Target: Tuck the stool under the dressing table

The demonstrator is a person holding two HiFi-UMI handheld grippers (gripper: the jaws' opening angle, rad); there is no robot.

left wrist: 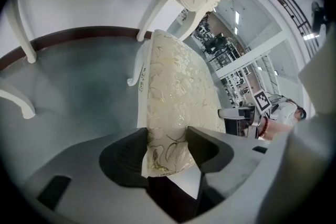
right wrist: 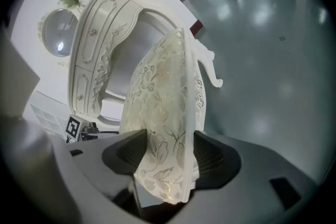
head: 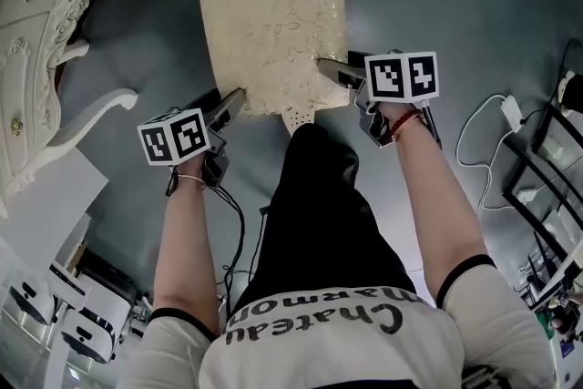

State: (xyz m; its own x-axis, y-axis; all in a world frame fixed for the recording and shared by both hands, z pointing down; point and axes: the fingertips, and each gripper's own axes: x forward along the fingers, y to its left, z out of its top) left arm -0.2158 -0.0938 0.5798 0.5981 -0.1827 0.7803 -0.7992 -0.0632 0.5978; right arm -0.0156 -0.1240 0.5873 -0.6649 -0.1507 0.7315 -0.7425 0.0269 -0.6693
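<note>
Fingers [left wrist: 123, 157] of the left gripper [head: 230, 102] pinch the near-left corner of the stool [head: 273, 18] cushion. Right gripper [head: 333, 68] fingers [right wrist: 218, 157] clamp the near-right corner. Both pairs look seated on the fabric. Stool sits out on open floor, right of the dressing table [head: 36, 32], not in the kneehole. Grip done, I'd say; swing toward the table and slide under is all left. Curved table leg [head: 96, 109] nearest the stool is the likely snag. White cable [head: 483, 127] and rack [head: 547, 159] to the right are off the path. Person's leg [head: 319, 196] is right behind the stool.
</note>
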